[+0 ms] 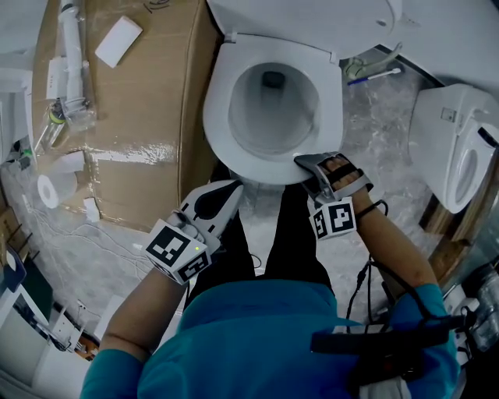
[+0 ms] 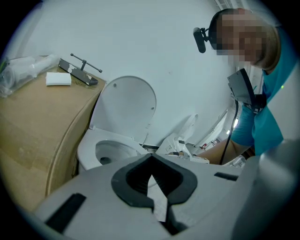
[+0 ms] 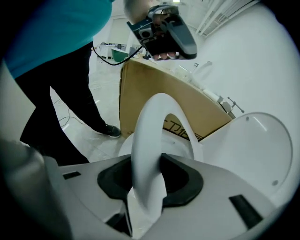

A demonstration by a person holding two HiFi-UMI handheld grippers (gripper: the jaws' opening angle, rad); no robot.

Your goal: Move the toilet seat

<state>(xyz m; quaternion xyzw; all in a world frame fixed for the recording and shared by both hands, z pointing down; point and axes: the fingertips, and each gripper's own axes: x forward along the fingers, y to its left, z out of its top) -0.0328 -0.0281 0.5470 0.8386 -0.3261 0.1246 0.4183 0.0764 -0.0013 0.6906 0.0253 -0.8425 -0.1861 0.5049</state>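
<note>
Front rim of toilet seat (image 1: 221,128) is clamped by right gripper (image 1: 310,165), long axis running straight ahead; left gripper (image 1: 231,191), closed empty, is held short.

Fixture storeroom or test bay, not a lived-in bathroom.

I read it from the fittings: one toilet (image 1: 273,117) with toilet seat (image 1: 218,125) and raised lid (image 1: 312,19), and a second toilet (image 1: 448,144) close on its right. The floor (image 1: 366,132) is under crinkled plastic sheeting. A big cardboard box (image 1: 148,93) stands beside the bowl with odd parts on top. I also note a paper roll (image 1: 56,188), a cable (image 3: 104,60) on the floor and white plastic parts (image 2: 187,133) leaning on a bare white wall.
</note>
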